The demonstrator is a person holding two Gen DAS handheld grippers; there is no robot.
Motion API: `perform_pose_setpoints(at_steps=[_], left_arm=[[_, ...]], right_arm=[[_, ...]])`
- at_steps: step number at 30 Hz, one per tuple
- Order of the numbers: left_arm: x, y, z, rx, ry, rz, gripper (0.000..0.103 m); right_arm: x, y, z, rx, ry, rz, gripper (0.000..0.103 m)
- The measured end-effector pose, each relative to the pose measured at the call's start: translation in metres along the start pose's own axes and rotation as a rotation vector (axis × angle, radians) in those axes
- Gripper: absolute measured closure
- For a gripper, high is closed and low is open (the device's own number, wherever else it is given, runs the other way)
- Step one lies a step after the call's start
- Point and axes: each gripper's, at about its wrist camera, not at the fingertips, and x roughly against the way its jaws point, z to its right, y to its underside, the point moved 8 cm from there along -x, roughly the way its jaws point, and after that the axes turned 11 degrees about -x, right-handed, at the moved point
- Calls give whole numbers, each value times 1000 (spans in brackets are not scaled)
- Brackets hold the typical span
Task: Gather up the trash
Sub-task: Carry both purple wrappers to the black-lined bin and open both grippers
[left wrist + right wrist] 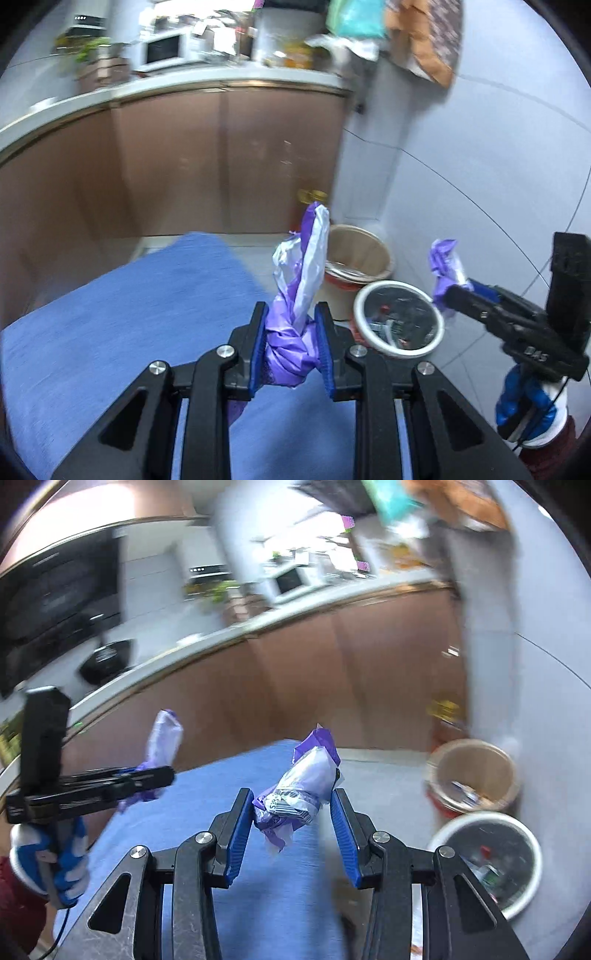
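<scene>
The kitchen counter (229, 83) with its brown cabinet fronts arcs from nine o'clock to one o'clock in the left wrist view, and below it a blue mat (122, 314) fills the floor from seven o'clock toward the centre. At about four o'clock from the centre, against the pale tiled wall, stand two bins touching or nearly so: a tan bin (360, 254) with a reddish base and some flat scraps inside, and just in front of it a white-rimmed bin (399, 319) with a dark lining that holds mixed litter, including something small and red; what exactly lies in either is too blurred to name. The task's thing is a purple trash bag, gathered into twisted ends. The left gripper (291, 350) is clamped on a knotted twist of the bag (291, 354), with a pale tail (314, 251) standing up toward twelve o'clock. The right gripper (291, 819) has a second bunched end (303, 794) between its blue pads; the left pad touches it, but a gap shows on the right, so I cannot tell whether this grip is firm. In the left view that gripper sits at four o'clock, held by a blue-gloved hand (524, 406). The film looks thin, soft and slippery, light unless loaded, and likely to tear if jerked; the knot is probably the safest hold, since loose tails would slide out of the pads.
</scene>
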Motion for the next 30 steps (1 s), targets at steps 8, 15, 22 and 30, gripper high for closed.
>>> perform_pose_setpoints(at_steps=[8,15,22,30], left_arm=[[-128,-32,92,-75,198,-79,79],[-211,-48,153,-84,304,-153,78],[-253,-50,181,-51,363,-206,59],[-236,-45,176,-25,353,-180,58]], right_arm=[[-6,9,163,-153,313,-27,62],[-18,33,237,-225,474,-79,61],[-18,45,257,-223,564,-83,37],[-7,41,248,-222,585,-52,20]])
